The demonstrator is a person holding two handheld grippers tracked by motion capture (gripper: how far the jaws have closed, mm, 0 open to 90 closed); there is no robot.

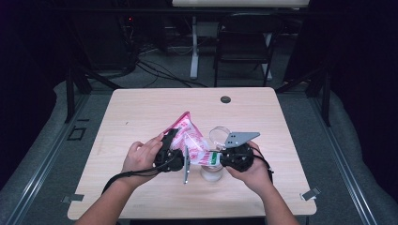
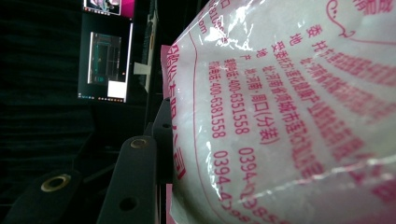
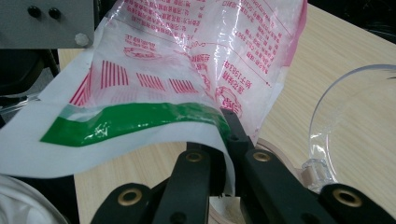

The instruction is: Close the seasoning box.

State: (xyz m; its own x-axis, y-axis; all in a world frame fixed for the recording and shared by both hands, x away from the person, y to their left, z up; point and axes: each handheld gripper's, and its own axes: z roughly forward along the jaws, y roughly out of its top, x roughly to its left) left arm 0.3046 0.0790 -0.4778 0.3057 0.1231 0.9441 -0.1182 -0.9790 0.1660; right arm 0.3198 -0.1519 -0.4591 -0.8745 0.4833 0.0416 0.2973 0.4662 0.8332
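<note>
Both tongs, left [image 1: 174, 149] and right [image 3: 227, 140], pinch the pink-printed bag [image 1: 190, 140] above the worktop [image 1: 141, 112] beside a clear jar [image 1: 212, 172], so pouring likely needs tipping next.

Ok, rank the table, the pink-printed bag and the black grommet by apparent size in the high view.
1. Table, by far the largest.
2. Pink-printed bag, held between both grippers.
3. Black grommet, smallest; it sits farther from the camera, but the gap is plain.

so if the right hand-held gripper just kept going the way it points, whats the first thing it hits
The right hand-held gripper is already shut on the green-striped edge of the pink-printed plastic bag, so it would push straight into that bag. Beyond the bag probably lies the left hand-held gripper, though depth is unclear.
</note>
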